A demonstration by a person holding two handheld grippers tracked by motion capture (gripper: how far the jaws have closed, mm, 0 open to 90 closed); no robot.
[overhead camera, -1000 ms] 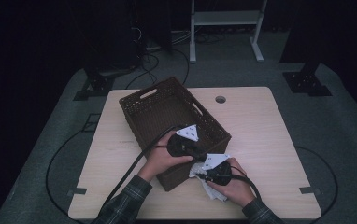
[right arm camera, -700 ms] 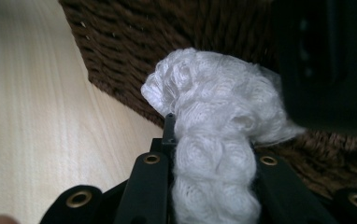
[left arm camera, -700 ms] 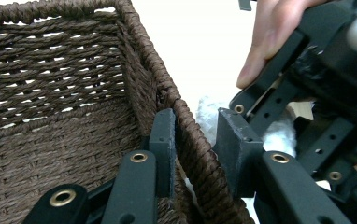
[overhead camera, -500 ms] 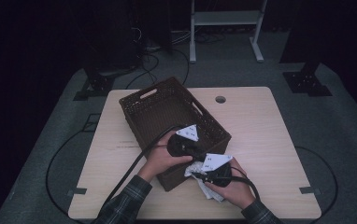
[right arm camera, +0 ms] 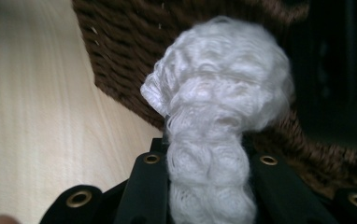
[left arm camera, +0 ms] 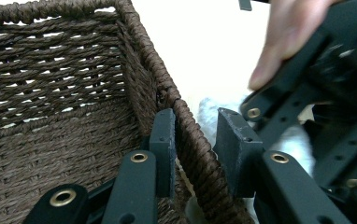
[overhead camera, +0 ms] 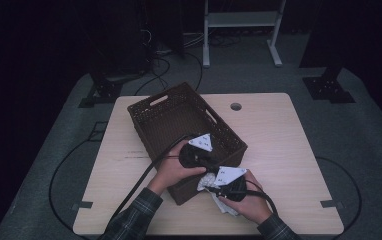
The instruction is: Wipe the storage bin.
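The right gripper [overhead camera: 218,184] with its white cloth [overhead camera: 206,181] sits slightly nearer the basket's [overhead camera: 149,107] near corner.

Basket [overhead camera: 179,117] on the table [overhead camera: 279,150], cloth [overhead camera: 224,202] apparently just outside its near corner.

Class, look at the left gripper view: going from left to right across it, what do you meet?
Basket interior → the left gripper's inner pad → basket rim → its outer pad → white fluffy cloth → the right gripper's body.
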